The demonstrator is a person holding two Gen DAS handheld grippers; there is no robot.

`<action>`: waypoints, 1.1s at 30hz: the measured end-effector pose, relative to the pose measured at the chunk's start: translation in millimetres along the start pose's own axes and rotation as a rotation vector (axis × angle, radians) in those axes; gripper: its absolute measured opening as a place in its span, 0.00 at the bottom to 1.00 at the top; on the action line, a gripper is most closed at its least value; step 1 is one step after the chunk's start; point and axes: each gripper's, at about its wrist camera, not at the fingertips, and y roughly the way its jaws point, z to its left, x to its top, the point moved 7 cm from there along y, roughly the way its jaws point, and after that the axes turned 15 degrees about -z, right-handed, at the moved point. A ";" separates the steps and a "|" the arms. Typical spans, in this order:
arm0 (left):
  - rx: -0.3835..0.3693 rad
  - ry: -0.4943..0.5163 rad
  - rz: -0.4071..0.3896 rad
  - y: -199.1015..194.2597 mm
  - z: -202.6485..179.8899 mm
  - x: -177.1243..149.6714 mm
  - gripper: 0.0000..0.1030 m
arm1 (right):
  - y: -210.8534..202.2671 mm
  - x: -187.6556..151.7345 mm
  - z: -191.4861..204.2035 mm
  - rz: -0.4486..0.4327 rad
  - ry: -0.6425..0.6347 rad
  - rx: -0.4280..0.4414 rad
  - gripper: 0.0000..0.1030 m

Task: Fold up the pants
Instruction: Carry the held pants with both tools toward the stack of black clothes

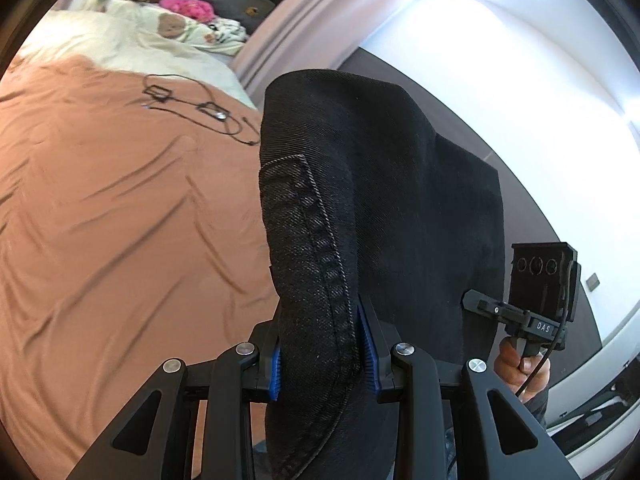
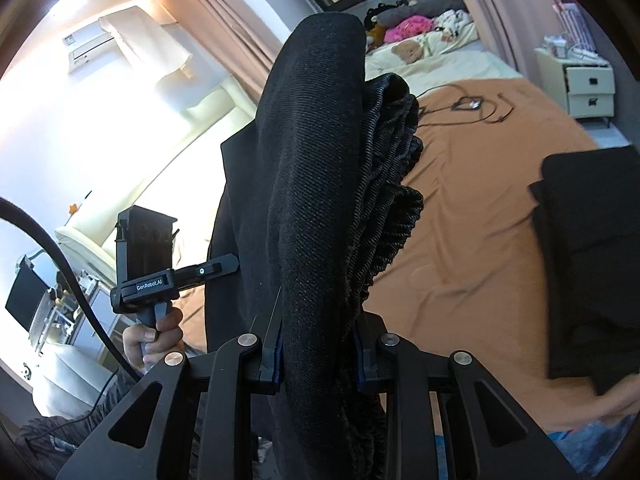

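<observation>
Black pants [image 1: 360,200] held up over the bed [image 1: 120,220], left gripper [image 1: 322,356] fingers pinching one thick fold, right gripper [image 2: 320,360] fingers pinching another (both tight), folded black clothes [image 2: 592,260] on bed

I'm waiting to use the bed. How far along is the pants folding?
Done: a folded dark stack lies on the brown bedspread. In hand: the left gripper and right gripper each pinch the black pants, held up, bunched. Left: laying and folding them.
</observation>
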 end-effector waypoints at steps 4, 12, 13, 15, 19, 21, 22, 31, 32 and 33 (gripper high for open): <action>-0.029 0.011 0.013 27.6 -17.7 3.3 0.32 | -24.2 13.6 -14.2 -0.013 -0.020 -0.031 0.22; -0.088 0.043 0.029 84.5 -53.6 12.6 0.32 | -57.2 43.3 -26.0 -0.039 -0.052 -0.074 0.22; -0.091 0.044 0.032 90.6 -58.6 12.9 0.32 | -61.4 46.8 -32.0 -0.041 -0.053 -0.081 0.22; -0.099 0.047 0.041 107.8 -65.3 13.7 0.32 | -68.5 52.5 -37.9 -0.041 -0.053 -0.092 0.22; -0.122 0.050 0.061 130.6 -83.1 3.9 0.32 | -77.2 61.0 -56.2 -0.033 -0.045 -0.118 0.22; -0.131 0.048 0.078 147.4 -87.6 0.0 0.32 | -82.2 67.2 -60.8 -0.031 -0.042 -0.133 0.22; -0.135 0.051 0.089 155.4 -87.6 -1.4 0.32 | -83.7 69.2 -66.1 -0.029 -0.041 -0.141 0.22; -0.172 0.067 0.143 223.7 -108.5 -12.2 0.32 | -96.4 86.7 -96.5 -0.020 -0.010 -0.185 0.22; -0.177 0.065 0.147 226.7 -113.0 -13.8 0.32 | -99.3 87.0 -97.8 -0.023 -0.008 -0.185 0.22; -0.184 0.062 0.152 234.1 -114.7 -15.4 0.32 | -102.0 86.9 -99.0 -0.025 -0.008 -0.186 0.22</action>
